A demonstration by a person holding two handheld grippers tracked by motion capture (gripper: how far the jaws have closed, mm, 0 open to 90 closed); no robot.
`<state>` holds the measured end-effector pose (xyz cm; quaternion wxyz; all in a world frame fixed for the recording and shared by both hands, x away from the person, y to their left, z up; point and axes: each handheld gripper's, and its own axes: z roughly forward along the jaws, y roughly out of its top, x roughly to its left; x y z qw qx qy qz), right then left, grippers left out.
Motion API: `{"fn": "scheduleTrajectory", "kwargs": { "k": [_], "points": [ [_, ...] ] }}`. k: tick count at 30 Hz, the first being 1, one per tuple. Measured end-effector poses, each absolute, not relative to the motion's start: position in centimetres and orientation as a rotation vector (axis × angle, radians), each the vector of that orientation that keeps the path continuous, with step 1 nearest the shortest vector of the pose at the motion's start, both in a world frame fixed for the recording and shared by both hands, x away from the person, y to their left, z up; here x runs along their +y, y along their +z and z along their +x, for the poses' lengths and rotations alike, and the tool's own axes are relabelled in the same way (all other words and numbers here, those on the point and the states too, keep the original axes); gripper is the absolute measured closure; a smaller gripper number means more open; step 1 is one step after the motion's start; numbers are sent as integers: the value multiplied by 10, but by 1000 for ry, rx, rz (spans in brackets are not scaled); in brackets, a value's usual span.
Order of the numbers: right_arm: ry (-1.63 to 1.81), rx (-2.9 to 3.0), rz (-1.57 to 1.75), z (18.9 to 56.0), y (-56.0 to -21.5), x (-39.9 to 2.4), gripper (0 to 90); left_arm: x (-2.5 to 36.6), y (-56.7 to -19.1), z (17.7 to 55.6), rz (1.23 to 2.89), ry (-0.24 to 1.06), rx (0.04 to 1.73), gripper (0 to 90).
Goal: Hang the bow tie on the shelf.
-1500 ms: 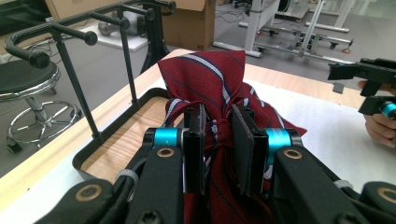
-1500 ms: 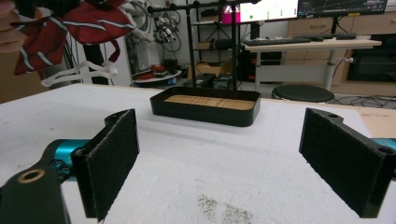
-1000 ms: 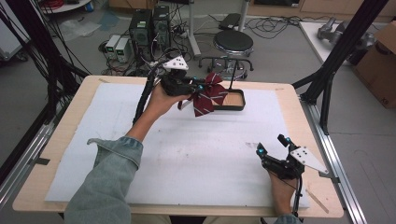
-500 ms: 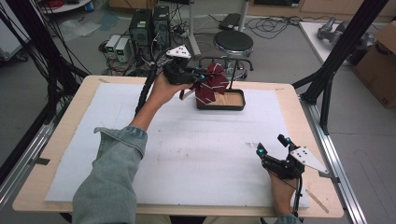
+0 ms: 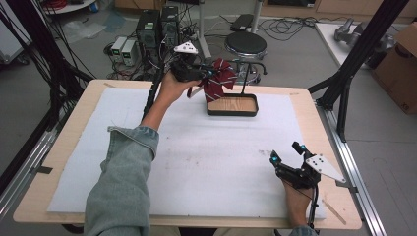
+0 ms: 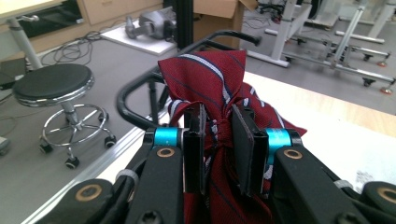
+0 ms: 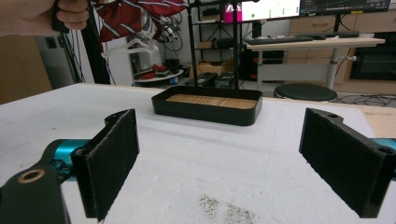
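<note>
Left tongs (image 6: 219, 140) are pinching the gathered middle of a dark red striped cloth bow tie (image 5: 220, 78), holding it aloft just beside the black rail of a black stand with a wood-lined tray base (image 5: 232, 104), its long axis running upward. Right tongs (image 7: 219, 163) are resting wide open and empty on the white tabletop (image 5: 196, 162), well apart. The tie's lower half is sitting hidden behind the jaws, and the rail's hooks are hard to make out.

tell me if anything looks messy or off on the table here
One thing: a patch of dark specks dirties the white mat just ahead of the right claw. The red striped tie is bunched up in the left claw, lifted above the black tray.
</note>
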<state>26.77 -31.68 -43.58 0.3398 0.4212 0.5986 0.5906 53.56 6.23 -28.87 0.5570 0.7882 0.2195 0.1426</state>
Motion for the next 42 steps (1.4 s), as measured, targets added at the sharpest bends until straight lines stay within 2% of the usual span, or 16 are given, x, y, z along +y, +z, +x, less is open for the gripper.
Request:
{"fn": "scheduleTrajectory", "kwargs": {
  "k": [7,31,42],
  "points": [
    [1539,1559,1100,268,-436,-317,111,72,-296,547,1857,364,588,749],
    [1535,1566,1100,268,-436,-317,111,86,-323,555,1894,357,657,748],
    [1533,1566,1104,268,-436,-316,111,86,-297,537,1854,318,545,748]
  ]
}}
